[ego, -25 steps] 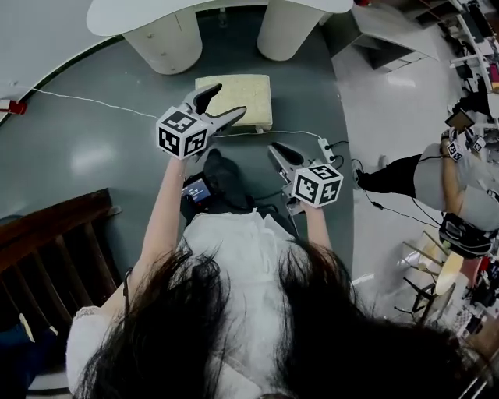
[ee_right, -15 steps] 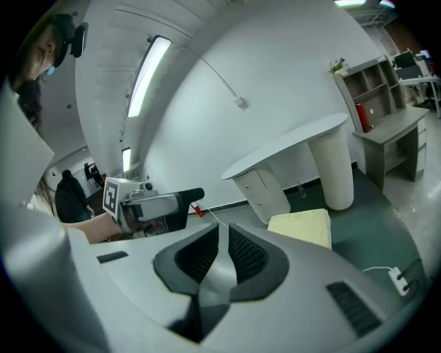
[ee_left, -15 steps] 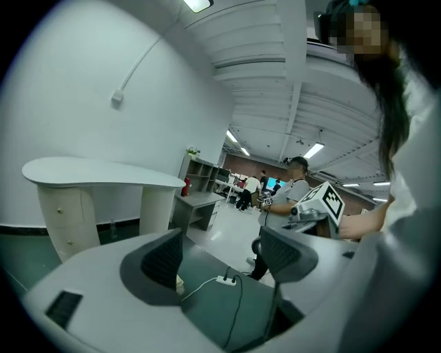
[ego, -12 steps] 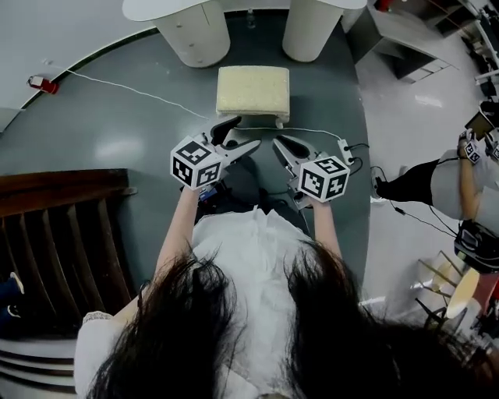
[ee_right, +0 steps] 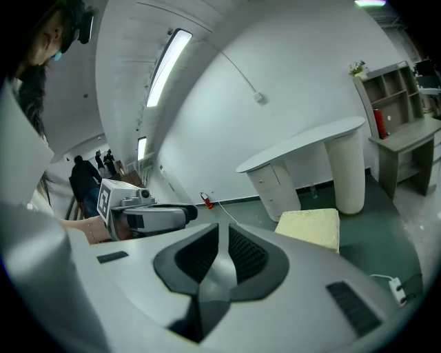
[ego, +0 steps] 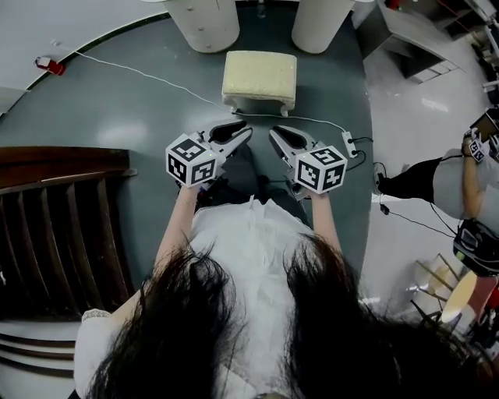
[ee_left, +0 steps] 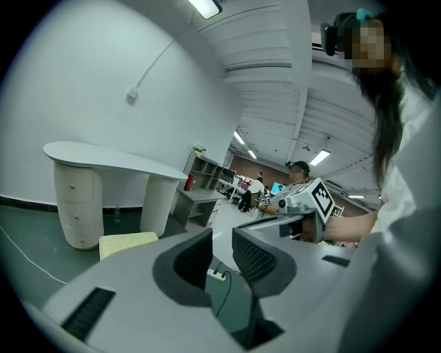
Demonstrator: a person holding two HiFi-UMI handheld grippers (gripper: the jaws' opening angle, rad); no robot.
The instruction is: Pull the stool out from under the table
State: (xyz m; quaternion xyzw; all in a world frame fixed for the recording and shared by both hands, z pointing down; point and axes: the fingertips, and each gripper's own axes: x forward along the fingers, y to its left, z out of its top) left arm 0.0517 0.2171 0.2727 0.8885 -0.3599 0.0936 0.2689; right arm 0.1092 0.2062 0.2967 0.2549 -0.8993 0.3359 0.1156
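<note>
The stool (ego: pixel 260 74), a low one with a cream cushion, stands on the grey floor just in front of the white table's two pedestals (ego: pixel 209 23). Both grippers hang side by side a short way back from it, touching nothing. My left gripper (ego: pixel 243 129) is closing, with a narrow gap between its pads and nothing in it. My right gripper (ego: pixel 275 133) is shut and empty. In the left gripper view the stool (ee_left: pixel 127 243) shows past the left gripper (ee_left: pixel 222 243), below the table (ee_left: pixel 110 157). In the right gripper view the stool (ee_right: pixel 310 226) lies beyond the right gripper (ee_right: pixel 223 238).
A white power strip (ego: pixel 348 143) with its cable lies on the floor just right of the grippers. A dark wooden railing (ego: pixel 62 226) fills the left side. Another person (ego: pixel 437 179) sits at the far right. A small red object (ego: pixel 49 65) lies at the far left.
My left gripper has drawn back from the stool's near edge toward the person's body, and its wide jaws have narrowed to a slit. The right gripper stayed shut. The stool has not moved.
</note>
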